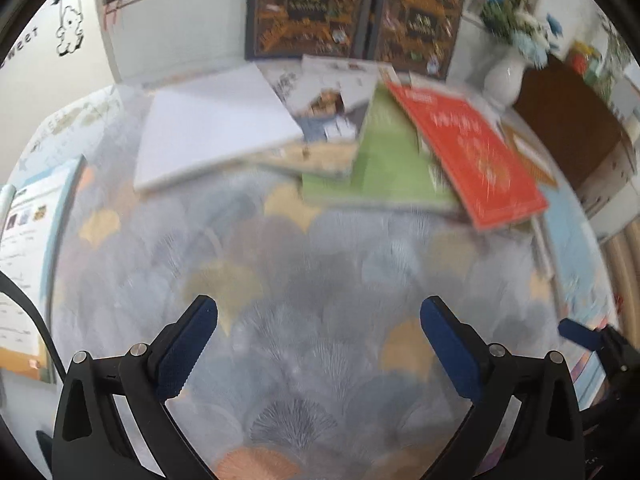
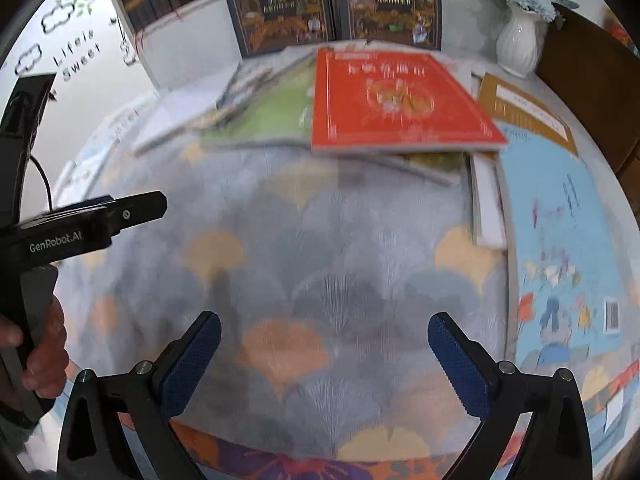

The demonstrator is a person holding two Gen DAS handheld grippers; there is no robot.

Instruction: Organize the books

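A loose pile of books lies at the far side of the table: a red book [image 1: 476, 152] [image 2: 392, 100] on top, a green book [image 1: 384, 160] [image 2: 272, 112] under it, a white book [image 1: 216, 128] to the left and others beneath. My left gripper [image 1: 318, 308] is open and empty above the patterned tablecloth [image 1: 312, 280], well short of the pile. My right gripper [image 2: 324, 324] is open and empty too, over the cloth in front of the red book. The left gripper's body [image 2: 92, 224] shows at the left of the right wrist view.
Two dark ornate books [image 1: 352, 12] [image 2: 336, 4] stand upright at the back. A white vase with flowers [image 1: 504, 76] [image 2: 518, 40] stands back right. A light blue book [image 2: 560, 248] and a tan book [image 2: 524, 108] lie to the right. A poster-like book [image 1: 28, 248] lies at left.
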